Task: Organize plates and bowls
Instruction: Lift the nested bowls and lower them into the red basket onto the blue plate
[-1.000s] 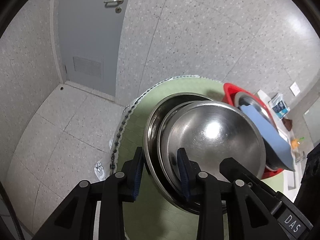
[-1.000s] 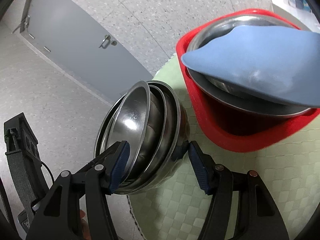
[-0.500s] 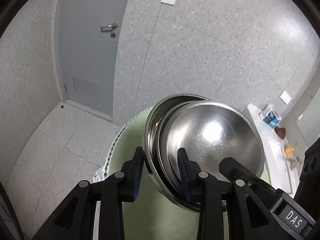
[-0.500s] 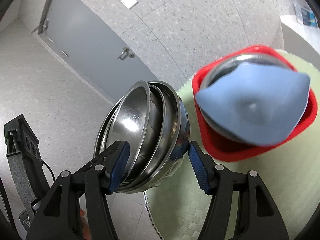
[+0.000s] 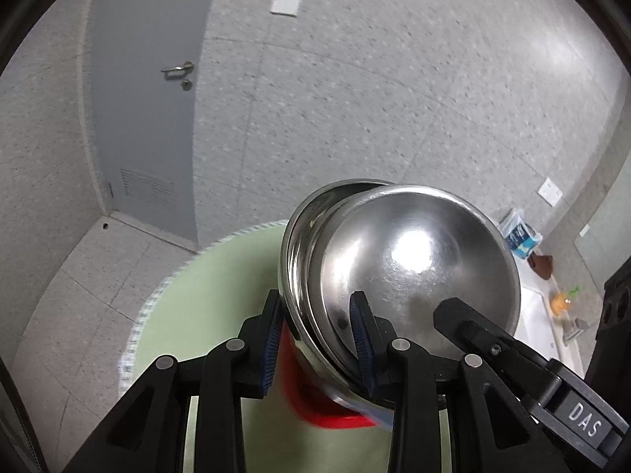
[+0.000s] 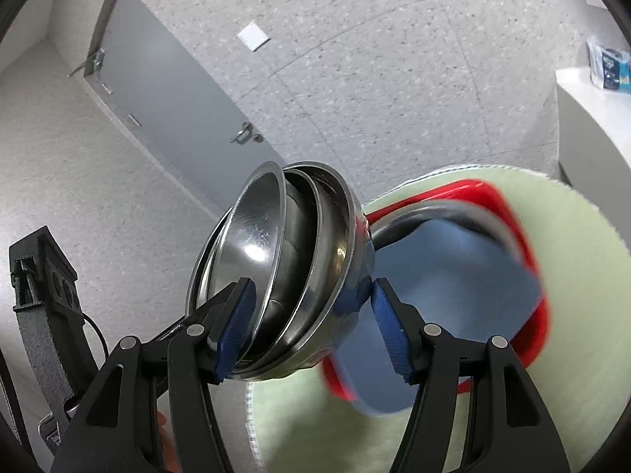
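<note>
Nested steel bowls point(image 6: 292, 264) now carried clear of the green worktop point(image 6: 583, 276) — a second ago they were low beside the red basin point(image 6: 532, 331), which now sits below them. Left claw point(image 5: 315, 339) clamped on the stack's rim, right claw point(image 6: 311, 323) clamped across the stack. Lift done; placement pending.

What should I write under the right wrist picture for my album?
Right tool grips a stack of metal bowls above a red tub.
</note>
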Demonstrator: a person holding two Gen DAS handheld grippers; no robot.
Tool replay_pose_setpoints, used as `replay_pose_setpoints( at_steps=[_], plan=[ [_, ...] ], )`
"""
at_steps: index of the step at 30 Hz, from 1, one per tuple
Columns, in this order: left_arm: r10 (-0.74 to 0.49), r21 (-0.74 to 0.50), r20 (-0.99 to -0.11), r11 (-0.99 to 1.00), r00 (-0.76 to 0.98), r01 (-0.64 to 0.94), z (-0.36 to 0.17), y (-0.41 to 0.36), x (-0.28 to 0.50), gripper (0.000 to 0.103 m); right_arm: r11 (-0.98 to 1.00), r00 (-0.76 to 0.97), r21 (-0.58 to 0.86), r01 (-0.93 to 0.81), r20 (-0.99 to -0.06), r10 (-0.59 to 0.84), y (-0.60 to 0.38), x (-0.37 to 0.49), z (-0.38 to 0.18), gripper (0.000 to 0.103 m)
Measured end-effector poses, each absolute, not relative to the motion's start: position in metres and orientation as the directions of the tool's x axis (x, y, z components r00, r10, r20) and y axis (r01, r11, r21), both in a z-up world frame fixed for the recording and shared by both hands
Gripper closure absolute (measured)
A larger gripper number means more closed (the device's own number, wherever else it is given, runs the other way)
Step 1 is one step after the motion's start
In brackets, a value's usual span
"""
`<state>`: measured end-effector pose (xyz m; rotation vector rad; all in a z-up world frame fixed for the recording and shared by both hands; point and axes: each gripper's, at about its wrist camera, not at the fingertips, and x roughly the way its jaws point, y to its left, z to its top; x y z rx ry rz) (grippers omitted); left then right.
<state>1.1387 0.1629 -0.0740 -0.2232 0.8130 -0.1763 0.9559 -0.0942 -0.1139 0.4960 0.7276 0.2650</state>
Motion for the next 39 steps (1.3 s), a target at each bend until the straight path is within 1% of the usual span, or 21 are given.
replay_pose_setpoints(
  at_steps=[10, 14, 19, 27, 34, 35, 39],
  plan=[
    [-0.244, -0.244, -0.772, 0.966, 0.587, 0.08, -0.117, 0.095, 1.19, 0.074, 0.87, 0.668, 0.493, 0.012, -0.651, 0.36, -0.165, 0.987, -0.147, 0.04],
    [-0.235, -0.242, -0.796, 0.968, 0.557, 0.062, -0.126, 0.076, 1.227, 0.074, 0.869, 0.64, 0.494, 0.024, -0.676, 0.366, -0.179, 0.993, -0.159, 0.04],
    [-0.222, -0.241, -0.815, 0.97, 0.536, 0.035, -0.138, 0.06, 1.256, 0.075, 0.873, 0.609, 0.488, 0.02, -0.698, 0.376, -0.185, 1.001, -0.165, 0.04],
    [-0.198, -0.243, -0.836, 0.97, 0.512, -0.021, -0.153, 0.057, 1.267, 0.075, 0.883, 0.559, 0.469, -0.009, -0.73, 0.393, -0.181, 1.007, -0.175, 0.04],
    [-0.18, -0.231, -0.83, 0.973, 0.528, -0.031, -0.155, 0.057, 1.258, 0.075, 0.892, 0.537, 0.451, -0.033, -0.745, 0.397, -0.175, 1.009, -0.177, 0.04],
    [-0.174, -0.225, -0.829, 0.974, 0.531, -0.032, -0.155, 0.057, 1.255, 0.074, 0.892, 0.536, 0.45, -0.036, -0.745, 0.397, -0.175, 1.009, -0.177, 0.04],
    [-0.145, -0.197, -0.828, 0.98, 0.541, -0.039, -0.154, 0.054, 1.247, 0.066, 0.896, 0.543, 0.442, -0.047, -0.741, 0.394, -0.177, 1.007, -0.175, 0.039]
  ],
)
